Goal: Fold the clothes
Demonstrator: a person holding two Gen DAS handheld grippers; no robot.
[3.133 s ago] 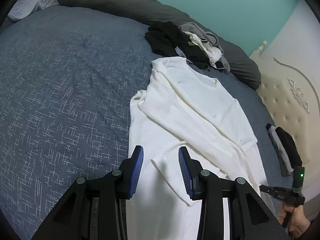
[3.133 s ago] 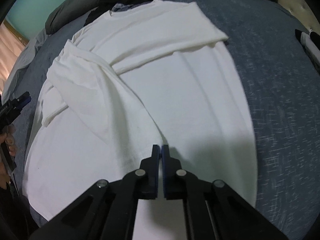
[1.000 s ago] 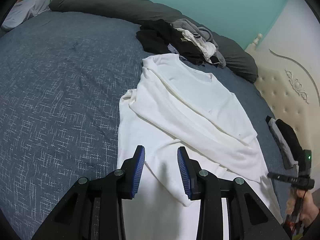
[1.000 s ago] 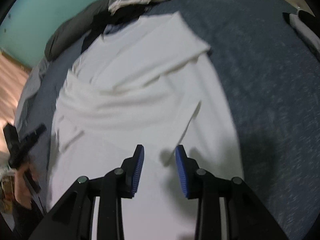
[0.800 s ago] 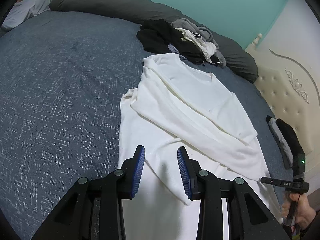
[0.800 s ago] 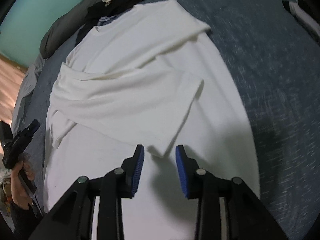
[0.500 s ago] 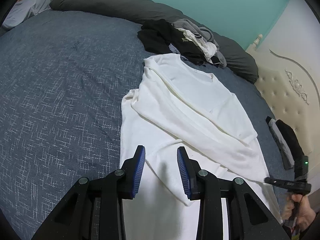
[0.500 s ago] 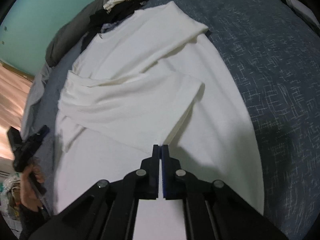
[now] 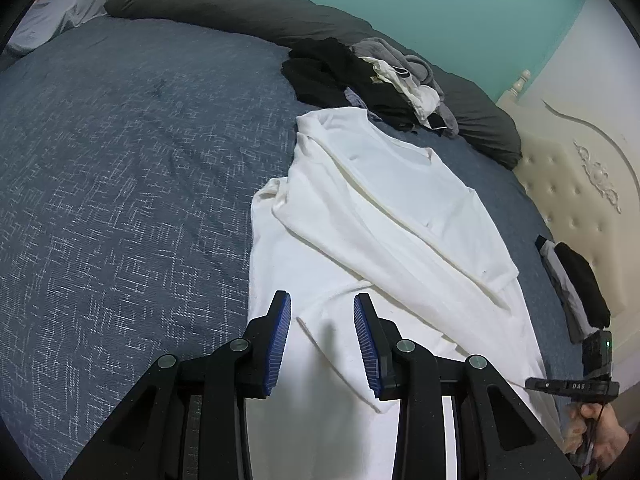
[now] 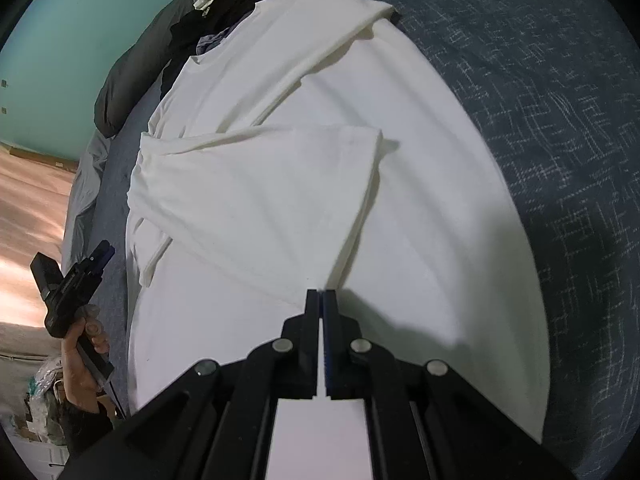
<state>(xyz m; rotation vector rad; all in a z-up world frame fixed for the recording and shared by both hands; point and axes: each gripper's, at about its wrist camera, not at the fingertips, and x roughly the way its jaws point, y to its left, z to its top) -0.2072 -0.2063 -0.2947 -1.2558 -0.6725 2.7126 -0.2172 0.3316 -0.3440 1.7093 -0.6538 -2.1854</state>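
The right gripper (image 10: 322, 296) has its fingers pressed together at the near corner of the folded-over sleeve (image 10: 260, 200) of the white shirt (image 10: 420, 240); whether cloth is pinched between them cannot be told. The left gripper (image 9: 322, 316) hangs over the shirt's lower part with its blue pads (image 9: 280, 336) set wide apart and nothing between them. The white shirt (image 9: 380, 220) lies flat on the dark blue bedspread (image 9: 120, 180), hem toward the near edge of the bed and collar toward the far side, with both sleeves crossed over its chest. Toward the right edge of the bed, beside the cream tufted headboard (image 9: 580, 208), lies a small folded dark garment (image 9: 576, 284). Just past the shirt's collar sits a heap of black, grey and white clothes (image 9: 368, 80), touching the shirt's shoulder, and behind it a long dark grey duvet (image 9: 240, 16) runs along the far edge of the bed against the teal wall (image 9: 440, 8).
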